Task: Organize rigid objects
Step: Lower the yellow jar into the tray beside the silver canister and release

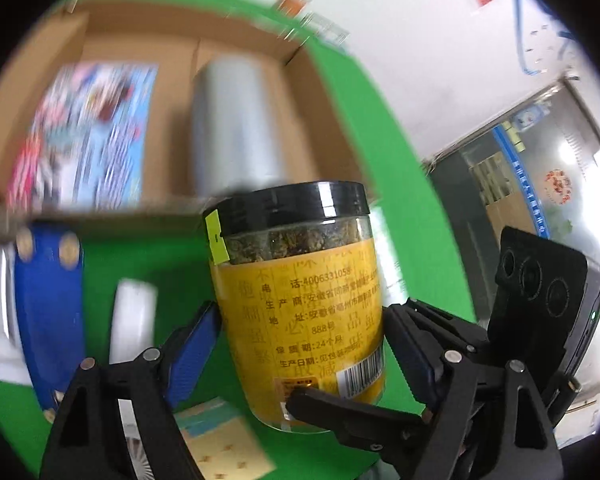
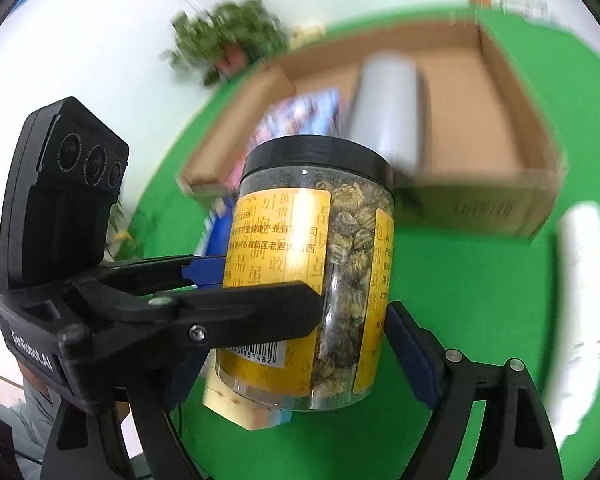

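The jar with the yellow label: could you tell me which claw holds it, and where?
Both claws, left and right, clamp the jar around its lower labelled body, well below the black lid.

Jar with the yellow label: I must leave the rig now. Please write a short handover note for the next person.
Left gripper and right gripper: both clamped on the jar, which is held up in front of the cardboard box.
Done: the grey cylinder and the colourful pack lie in the box.
Left: put the jar in. The blue object, white object and small yellow box are outside, on the green table.
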Action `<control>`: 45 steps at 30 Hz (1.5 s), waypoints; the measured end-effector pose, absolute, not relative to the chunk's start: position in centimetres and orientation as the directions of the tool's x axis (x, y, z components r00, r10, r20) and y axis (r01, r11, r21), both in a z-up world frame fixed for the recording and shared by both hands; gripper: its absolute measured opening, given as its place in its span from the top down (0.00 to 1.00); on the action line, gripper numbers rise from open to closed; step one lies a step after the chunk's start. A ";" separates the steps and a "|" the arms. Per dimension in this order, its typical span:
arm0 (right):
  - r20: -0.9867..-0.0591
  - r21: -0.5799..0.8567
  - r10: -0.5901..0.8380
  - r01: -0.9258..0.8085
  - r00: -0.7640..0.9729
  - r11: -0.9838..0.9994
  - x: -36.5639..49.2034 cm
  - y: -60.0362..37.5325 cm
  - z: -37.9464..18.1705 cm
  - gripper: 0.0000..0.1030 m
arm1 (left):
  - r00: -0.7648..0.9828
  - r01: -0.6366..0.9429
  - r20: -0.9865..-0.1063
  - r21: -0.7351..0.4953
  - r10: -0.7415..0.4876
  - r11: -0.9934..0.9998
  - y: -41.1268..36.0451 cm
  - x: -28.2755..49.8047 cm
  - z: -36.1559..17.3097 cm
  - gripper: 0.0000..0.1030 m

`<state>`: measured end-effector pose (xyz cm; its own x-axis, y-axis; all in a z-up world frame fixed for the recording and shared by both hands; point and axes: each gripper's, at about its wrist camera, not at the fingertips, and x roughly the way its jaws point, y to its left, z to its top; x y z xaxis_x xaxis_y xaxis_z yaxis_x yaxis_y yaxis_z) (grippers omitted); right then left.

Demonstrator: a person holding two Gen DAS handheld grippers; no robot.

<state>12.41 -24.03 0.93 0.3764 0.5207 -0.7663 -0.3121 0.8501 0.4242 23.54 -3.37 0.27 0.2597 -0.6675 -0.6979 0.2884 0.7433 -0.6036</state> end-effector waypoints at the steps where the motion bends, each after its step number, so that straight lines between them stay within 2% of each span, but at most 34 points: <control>1: -0.755 0.416 0.517 -0.315 0.402 0.853 12.4 -24.6 2.3 0.20 | 0.279 0.318 -0.685 -0.596 -0.673 0.738 -4.0 23.9 1.6 0.19; 5: -0.741 0.334 0.453 -0.312 0.496 0.889 15.5 -27.4 7.5 0.20 | 0.304 0.423 -0.671 -0.541 -0.676 0.727 -7.9 28.1 6.2 0.19; 9: -0.774 0.344 0.428 -0.259 0.467 0.903 20.5 -30.0 8.5 0.20 | 0.247 0.410 -0.698 -0.553 -0.672 0.725 -10.5 33.2 6.0 0.20; 18: -0.828 0.401 0.431 -0.160 0.357 0.902 26.6 -31.3 2.6 0.21 | 0.073 0.270 -0.772 -0.594 -0.631 0.758 -11.4 38.5 -0.9 0.21; 26: -0.868 0.354 0.392 -0.173 0.306 0.919 27.5 -28.0 -0.4 0.21 | 0.090 0.256 -0.845 -0.492 -0.527 0.832 -10.4 37.8 -0.7 0.24; 33: -0.886 0.326 0.353 -0.137 0.300 0.935 27.8 -26.2 -1.0 0.20 | 0.170 0.247 -0.837 -0.475 -0.520 0.845 -6.6 38.1 0.7 0.24; 36: -0.901 0.293 0.316 -0.121 0.297 0.948 27.9 -25.8 -1.3 0.20 | 0.258 0.253 -0.827 -0.441 -0.500 0.861 -4.8 37.3 1.8 0.24; 45: -0.936 0.187 0.209 -0.101 0.284 0.977 28.5 -24.5 -2.1 0.19 | 0.538 0.281 -0.727 -0.323 -0.427 0.904 1.3 30.6 5.7 0.24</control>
